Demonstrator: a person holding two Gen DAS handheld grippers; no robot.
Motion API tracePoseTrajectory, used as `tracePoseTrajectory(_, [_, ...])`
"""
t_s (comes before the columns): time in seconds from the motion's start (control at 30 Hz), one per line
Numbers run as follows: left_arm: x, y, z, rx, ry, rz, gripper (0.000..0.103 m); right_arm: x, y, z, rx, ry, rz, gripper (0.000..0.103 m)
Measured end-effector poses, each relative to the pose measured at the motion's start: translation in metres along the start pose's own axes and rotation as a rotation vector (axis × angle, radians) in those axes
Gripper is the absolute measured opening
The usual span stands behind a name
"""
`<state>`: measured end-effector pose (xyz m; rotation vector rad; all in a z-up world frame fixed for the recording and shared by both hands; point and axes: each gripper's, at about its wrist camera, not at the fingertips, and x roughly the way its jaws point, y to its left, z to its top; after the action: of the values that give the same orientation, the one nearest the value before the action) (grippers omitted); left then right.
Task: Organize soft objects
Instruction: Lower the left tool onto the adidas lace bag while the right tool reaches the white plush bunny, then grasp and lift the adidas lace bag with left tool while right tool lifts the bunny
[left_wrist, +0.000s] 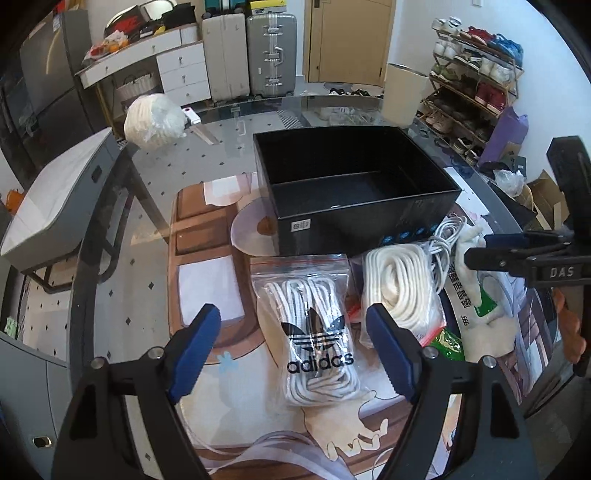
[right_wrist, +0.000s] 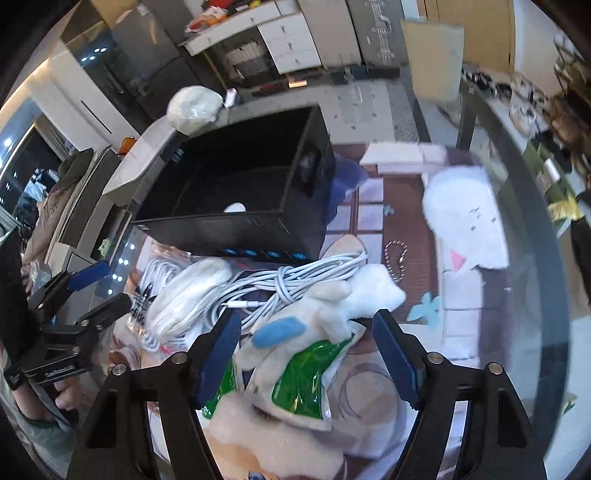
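Both blue-padded grippers hang spread: left gripper (left_wrist: 293, 352) straddles a clear bag of white Adidas laces (left_wrist: 314, 332), right gripper (right_wrist: 306, 354) straddles packaged white work gloves (right_wrist: 314, 332) before an open black cardboard box (left_wrist: 354, 192).

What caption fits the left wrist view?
Open left gripper straddles the bagged laces before a black box.

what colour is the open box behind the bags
Black box, best seen from the left wrist view.
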<state>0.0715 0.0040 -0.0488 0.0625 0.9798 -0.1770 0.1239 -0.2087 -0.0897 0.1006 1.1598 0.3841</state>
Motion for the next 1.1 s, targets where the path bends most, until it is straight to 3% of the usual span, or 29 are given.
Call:
tracePoseTrajectory(0.33, [0.036,0.003,-0.008,0.009,0.091,0.027,0.081,0.022,0.001,0.001,-0.026,0.027,-0.022,0.060])
tracePoseTrajectory(0.37, [0.038,0.003,-0.009,0.014,0.095,0.025,0.081,0.021,-0.001,0.001,-0.021,0.024,-0.023,0.051])
tracePoseTrajectory(0.5, [0.042,-0.006,-0.008,0.043,0.093,0.032,0.081,0.019,-0.002,0.000,-0.029,0.019,-0.028,0.042])
tracePoseTrajectory(0.53, [0.045,-0.008,-0.008,0.052,0.097,0.034,0.070,0.017,-0.001,0.000,-0.042,0.018,-0.030,0.041])
tracePoseTrajectory(0.57, [0.045,-0.010,-0.009,0.057,0.100,0.036,0.044,0.015,0.002,0.000,-0.070,0.020,-0.039,0.040])
tracePoseTrajectory(0.67, [0.049,-0.017,-0.012,0.107,0.124,0.016,0.036,0.005,0.018,-0.010,-0.194,0.011,-0.116,0.039])
tracePoseTrajectory(0.8, [0.038,-0.022,-0.016,0.149,0.100,0.016,0.035,-0.016,0.026,-0.021,-0.285,-0.009,-0.155,0.037])
tracePoseTrajectory(0.9, [0.025,-0.020,-0.020,0.131,0.081,-0.012,0.036,-0.020,0.030,-0.029,-0.385,-0.009,-0.254,0.037])
tracePoseTrajectory(1.0, [0.027,-0.019,-0.022,0.124,0.094,-0.007,0.043,-0.012,0.028,-0.030,-0.396,0.013,-0.236,0.037])
tracePoseTrajectory(1.1, [0.037,-0.015,-0.023,0.071,0.134,-0.035,0.058,-0.011,0.028,-0.028,-0.356,0.014,-0.178,0.044])
